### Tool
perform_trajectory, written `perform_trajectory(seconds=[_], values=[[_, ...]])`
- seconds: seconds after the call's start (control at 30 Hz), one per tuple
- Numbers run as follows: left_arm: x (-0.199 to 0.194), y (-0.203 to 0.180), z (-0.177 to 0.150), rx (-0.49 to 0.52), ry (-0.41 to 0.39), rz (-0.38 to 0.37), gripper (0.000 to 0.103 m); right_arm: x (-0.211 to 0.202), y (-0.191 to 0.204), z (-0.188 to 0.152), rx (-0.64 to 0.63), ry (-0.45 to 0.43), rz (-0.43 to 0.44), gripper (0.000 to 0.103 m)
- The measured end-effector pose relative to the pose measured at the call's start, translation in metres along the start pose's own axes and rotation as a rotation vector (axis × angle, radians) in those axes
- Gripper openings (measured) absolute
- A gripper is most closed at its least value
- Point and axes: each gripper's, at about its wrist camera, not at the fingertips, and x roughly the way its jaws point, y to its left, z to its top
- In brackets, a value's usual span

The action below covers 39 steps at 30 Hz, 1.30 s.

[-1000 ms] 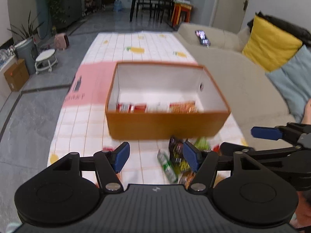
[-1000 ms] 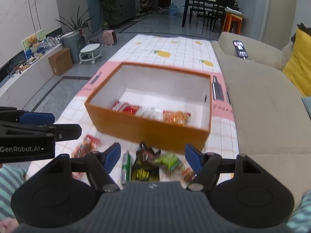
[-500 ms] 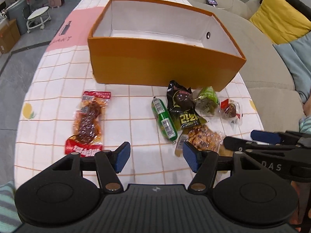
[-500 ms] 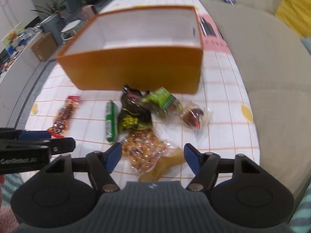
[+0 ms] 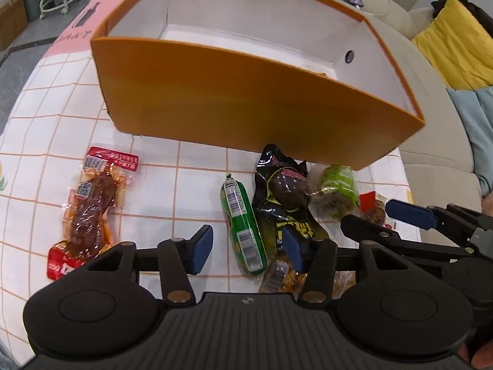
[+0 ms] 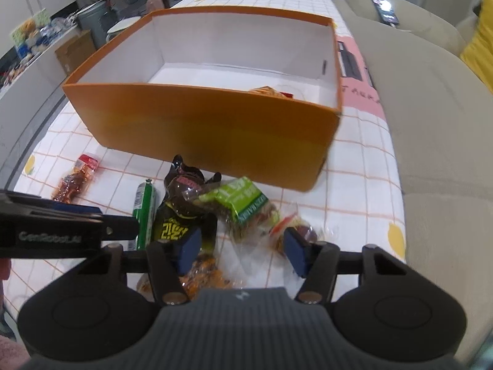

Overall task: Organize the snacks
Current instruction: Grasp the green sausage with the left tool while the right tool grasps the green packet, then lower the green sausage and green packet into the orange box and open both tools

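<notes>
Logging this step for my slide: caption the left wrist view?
Open left gripper hovers over green sausage stick before the orange box.

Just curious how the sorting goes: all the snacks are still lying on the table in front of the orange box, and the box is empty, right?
Not empty. The right wrist view shows a snack packet already inside the orange box.
</notes>
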Motion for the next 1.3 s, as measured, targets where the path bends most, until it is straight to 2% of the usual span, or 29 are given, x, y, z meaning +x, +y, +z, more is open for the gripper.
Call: perform_trajectory(seconds=[0.17,0.37,0.47,0.67,0.73,1.07,1.3], values=[[0.015,0.005,0.005,-0.033,0.027,0.004,0.058,0.019,0.001,0.008,-0.063,0.014,0.007,0.057],[0.028,0.007,0.008,-0.04,0.052,0.014,0.056,0.037,-0.003,0.014,-0.077,0.031,0.02,0.057],[0.031,0.007,0.01,-0.038,0.059,0.023,0.051,0.041,-0.002,0.014,-0.093,0.035,0.022,0.057],[0.034,0.006,0.012,-0.026,0.052,0.019,0.037,0.047,0.002,0.011,-0.116,0.037,0.011,0.048],[0.034,0.006,0.011,-0.028,0.05,0.006,0.029,0.048,0.005,0.01,-0.131,0.038,0.0,0.045],[0.019,0.01,0.002,-0.022,0.02,0.007,0.026,0.034,0.012,0.01,-0.138,0.008,-0.01,0.036],[-0.006,0.013,-0.001,-0.037,-0.026,-0.009,0.025,0.009,0.01,0.011,-0.086,-0.006,0.027,0.029]])
